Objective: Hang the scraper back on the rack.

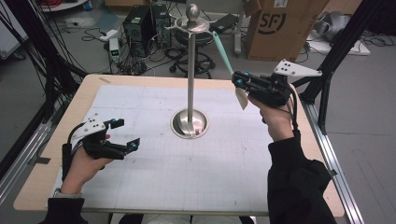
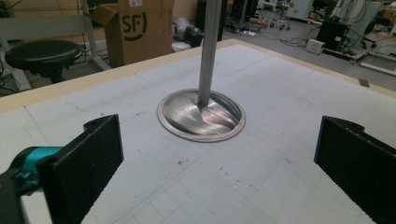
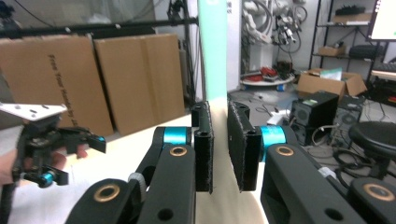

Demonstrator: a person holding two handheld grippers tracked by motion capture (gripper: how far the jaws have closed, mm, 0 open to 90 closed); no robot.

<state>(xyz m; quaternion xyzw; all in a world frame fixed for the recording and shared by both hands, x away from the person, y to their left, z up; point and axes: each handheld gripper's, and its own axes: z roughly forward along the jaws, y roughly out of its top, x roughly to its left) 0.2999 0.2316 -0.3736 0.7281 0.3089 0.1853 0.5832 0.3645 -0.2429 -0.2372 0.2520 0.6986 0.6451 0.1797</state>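
Spatula point(image 1: 227, 65), mint-green handle and pale blade, sits pinched between the jaws of the right gripper point(image 1: 239, 81), held up in the air to the right of the steel stand point(image 1: 190, 74), its handle slanting toward the stand's top. The left gripper point(image 1: 126, 134) rests low over the tabletop point(image 1: 187, 177), jaws spread wide with nothing between them, well apart from the stand's round base.
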